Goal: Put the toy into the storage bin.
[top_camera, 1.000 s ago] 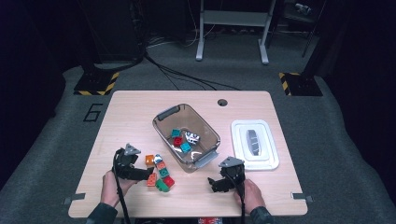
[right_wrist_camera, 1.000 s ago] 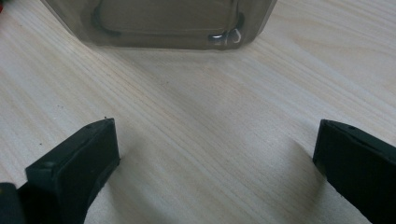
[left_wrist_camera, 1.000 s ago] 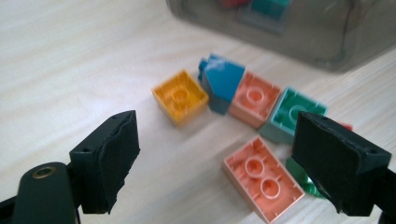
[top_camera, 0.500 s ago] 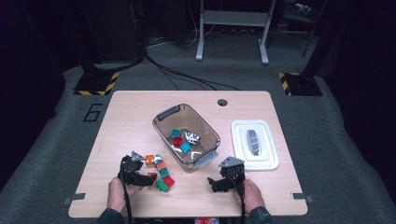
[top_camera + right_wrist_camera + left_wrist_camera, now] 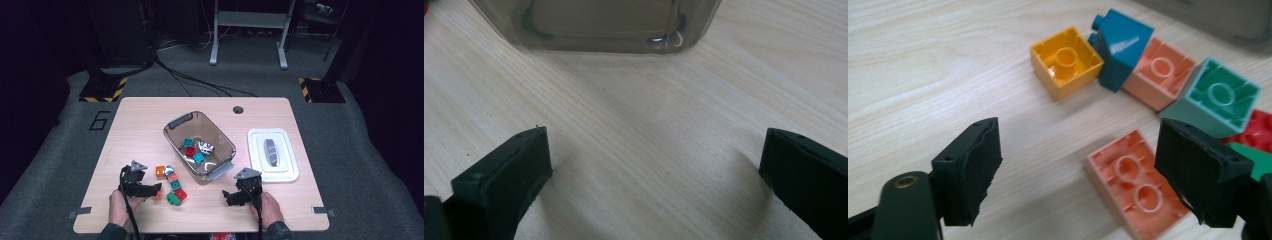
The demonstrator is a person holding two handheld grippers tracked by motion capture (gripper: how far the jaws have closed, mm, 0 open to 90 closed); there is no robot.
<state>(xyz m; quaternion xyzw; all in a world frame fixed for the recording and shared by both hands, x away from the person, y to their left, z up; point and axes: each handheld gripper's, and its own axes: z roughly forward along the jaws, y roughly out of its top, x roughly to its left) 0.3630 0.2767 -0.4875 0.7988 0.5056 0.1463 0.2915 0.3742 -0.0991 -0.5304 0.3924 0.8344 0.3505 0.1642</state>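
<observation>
A light wooden table (image 5: 150, 125) carries, near its centre, a clear plastic bin (image 5: 200, 145) with grey handles, holding several small toy bricks (image 5: 198, 150). To the bin's right, well apart, lies a white lid (image 5: 272, 155) with a grey handle. Between the bin and the table's near edge, on the person's left, sits a loose cluster of bricks (image 5: 171, 185).

The right gripper (image 5: 231, 197) rests low over bare wood just before the bin's near corner; in the right gripper view its jaws stand wide with nothing between them (image 5: 654, 170). The left gripper (image 5: 156, 190) points at the cluster, its jaws spread wide (image 5: 1075, 172), gripping nothing; they have just been closing a little.

In the left gripper view, a salmon two-stud brick (image 5: 1133, 182) lies hollow side up on the wood, partly between the jaws and close against the right-hand one; contact cannot be told. Beyond it lie a mint-green brick (image 5: 1220, 95), a salmon square brick (image 5: 1160, 72), a teal brick (image 5: 1120, 45) tipped on its side, and a yellow brick (image 5: 1065, 60), each hollow side up save the teal
</observation>
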